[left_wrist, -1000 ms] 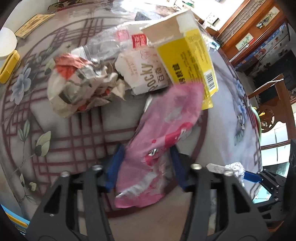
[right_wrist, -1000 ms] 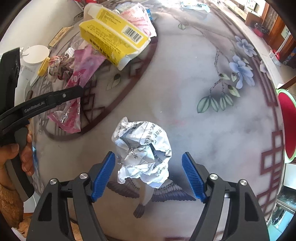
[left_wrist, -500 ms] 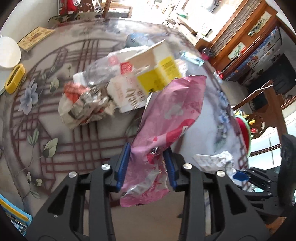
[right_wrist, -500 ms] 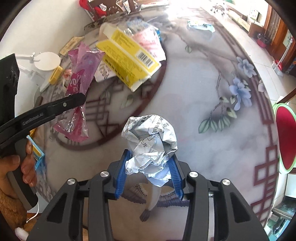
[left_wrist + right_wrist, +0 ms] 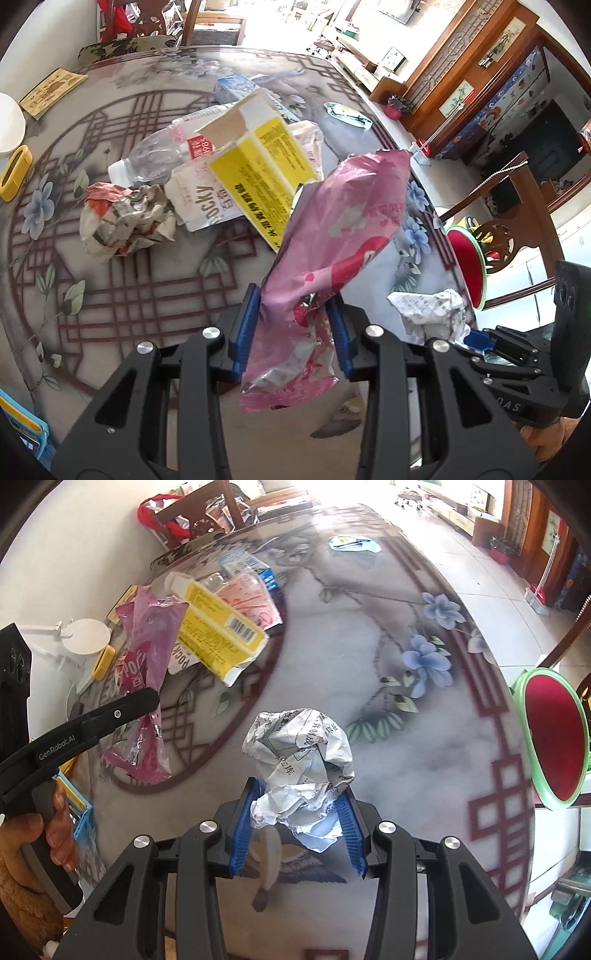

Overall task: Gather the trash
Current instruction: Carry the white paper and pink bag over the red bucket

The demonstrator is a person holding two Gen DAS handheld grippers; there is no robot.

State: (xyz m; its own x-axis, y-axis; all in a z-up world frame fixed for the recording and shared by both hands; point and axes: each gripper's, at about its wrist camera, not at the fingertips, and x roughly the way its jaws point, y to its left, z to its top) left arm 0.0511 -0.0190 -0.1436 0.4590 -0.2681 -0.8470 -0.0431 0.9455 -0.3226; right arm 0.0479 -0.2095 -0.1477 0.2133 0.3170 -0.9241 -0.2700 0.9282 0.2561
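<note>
Painted with flowers and red lattice, the round desk [image 5: 155, 280] is littered at its middle with a crumpled wrapper [image 5: 125, 221], a clear bottle [image 5: 162, 151], a white box [image 5: 199, 199] and a yellow carton [image 5: 258, 177], all judged as yet uncollected. A pink foil wrapper [image 5: 325, 251], creased and torn open at its lower end, is pinched between the jaws of the left gripper [image 5: 291, 328] and held clear above the desk. A ball of crumpled printed paper [image 5: 303, 760] is clamped between the jaws of the right gripper [image 5: 299, 823], so two pieces are in hand and no bin is seen.
</note>
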